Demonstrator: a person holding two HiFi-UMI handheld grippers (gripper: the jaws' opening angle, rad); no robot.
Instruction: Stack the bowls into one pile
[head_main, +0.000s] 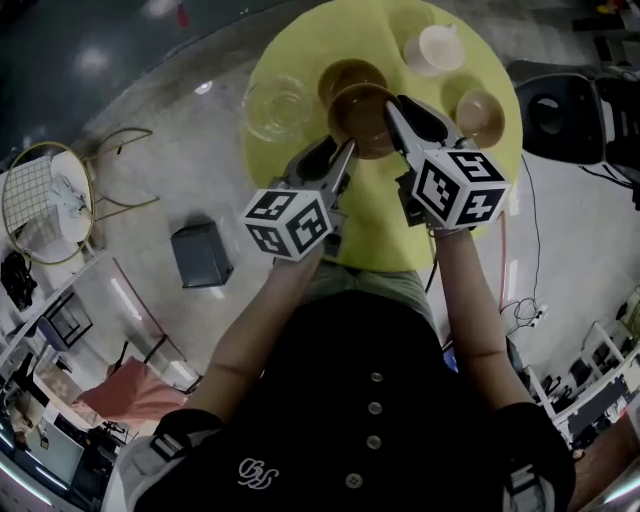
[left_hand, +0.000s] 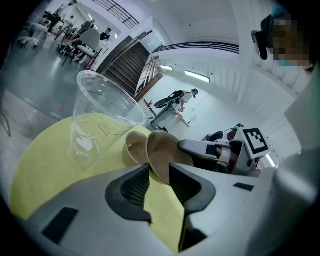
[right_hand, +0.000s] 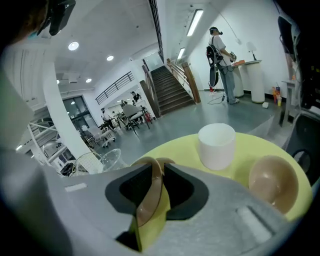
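Bowls: I am counting three; the held bowl (head_main: 362, 120), brown, is sitting between my two tongs; the second bowl (head_main: 350, 78), also brown, is lying just behind it; the tan bowl (head_main: 480, 115) is resting apart from both, toward the right of the surface (head_main: 372, 225).
Left tongs (left_hand: 159, 172): they are gripping the held bowl by the rim nearest me, with the pads pressing on either side of its wall.
Right tongs (right_hand: 157, 175): they are gripping the same bowl at its right-hand rim; the thin wall is standing edge-on between the pads.
Held bowl: it is tilting above the yellow surface and overlapping the second bowl in the head view; whether the two are touching I cannot tell.
Cups: I am counting two; the clear cup (left_hand: 100, 117) is standing just left of the two brown bowls; the white cup (right_hand: 216, 145) is standing upright near the tan bowl.
Surface: one, round and yellow, carrying everything.
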